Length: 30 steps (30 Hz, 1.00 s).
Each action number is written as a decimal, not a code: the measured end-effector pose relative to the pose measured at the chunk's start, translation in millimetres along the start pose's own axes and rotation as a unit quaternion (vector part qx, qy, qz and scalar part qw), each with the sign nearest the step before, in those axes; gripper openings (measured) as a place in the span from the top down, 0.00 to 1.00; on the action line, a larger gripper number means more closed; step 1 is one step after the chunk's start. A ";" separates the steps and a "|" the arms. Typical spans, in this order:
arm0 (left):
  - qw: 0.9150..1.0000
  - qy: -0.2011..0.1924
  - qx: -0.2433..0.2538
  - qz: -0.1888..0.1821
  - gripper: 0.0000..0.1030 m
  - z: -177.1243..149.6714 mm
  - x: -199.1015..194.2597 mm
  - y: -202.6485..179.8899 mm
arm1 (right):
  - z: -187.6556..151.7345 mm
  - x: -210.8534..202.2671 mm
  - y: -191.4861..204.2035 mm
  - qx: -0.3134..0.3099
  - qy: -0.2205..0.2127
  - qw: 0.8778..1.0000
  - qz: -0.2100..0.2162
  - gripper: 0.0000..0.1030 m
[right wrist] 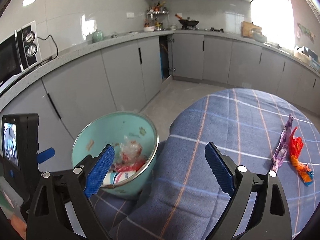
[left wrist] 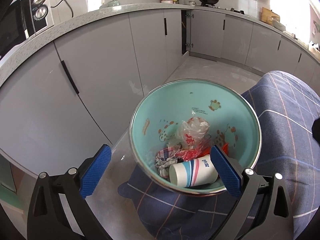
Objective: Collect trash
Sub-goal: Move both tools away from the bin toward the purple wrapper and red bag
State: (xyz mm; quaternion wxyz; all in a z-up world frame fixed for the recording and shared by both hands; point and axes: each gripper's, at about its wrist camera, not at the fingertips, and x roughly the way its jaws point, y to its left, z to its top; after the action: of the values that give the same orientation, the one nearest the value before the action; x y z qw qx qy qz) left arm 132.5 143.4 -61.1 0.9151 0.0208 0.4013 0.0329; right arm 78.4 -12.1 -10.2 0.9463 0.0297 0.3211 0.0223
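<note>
A teal bowl point(left wrist: 180, 100) sits at the edge of a blue checked tablecloth point(left wrist: 280, 120). Inside it lie a striped paper cup point(left wrist: 194, 170), a clear plastic bag point(left wrist: 194, 132), red plastic point(left wrist: 192, 152) and a checked rag point(left wrist: 166, 158). My left gripper point(left wrist: 160, 150) hangs open over the bowl's near side, nothing between its blue pads. My right gripper point(right wrist: 160, 148) is open too, empty, straddling the rim of the bowl point(right wrist: 120, 126) and the cloth point(right wrist: 240, 120). A purple wrapper point(right wrist: 282, 146) and an orange-red wrapper point(right wrist: 298, 160) lie on the cloth to the right.
Grey cabinets point(left wrist: 100, 80) under a speckled counter point(right wrist: 80, 50) run close behind the bowl. A microwave point(right wrist: 12, 58) stands at the left, a wok point(right wrist: 189, 22) at the back. One cabinet door point(right wrist: 166, 56) is ajar. Grey floor point(right wrist: 180, 94) lies between table and cabinets.
</note>
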 end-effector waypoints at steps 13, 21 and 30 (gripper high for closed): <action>1.000 -0.011 -0.002 -0.003 0.05 -8.4 -18.3 -2.6 | -13.1 -16.5 -6.8 0.000 0.003 1.000 0.001 0.12; 1.000 -0.012 0.015 -0.006 0.05 -13.8 -31.0 -21.9 | -20.8 -36.9 -23.7 0.023 -0.013 1.000 0.007 0.12; 0.999 -0.024 0.028 -0.020 0.05 -21.1 -43.2 -48.4 | -31.7 -49.4 -49.3 0.046 -0.016 0.999 -0.010 0.12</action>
State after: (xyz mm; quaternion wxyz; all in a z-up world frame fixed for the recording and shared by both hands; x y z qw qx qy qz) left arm 89.9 92.0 -46.8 0.9242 0.0394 0.3798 0.0033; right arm 21.1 -62.9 -8.9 0.9490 0.0702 0.3072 -0.0021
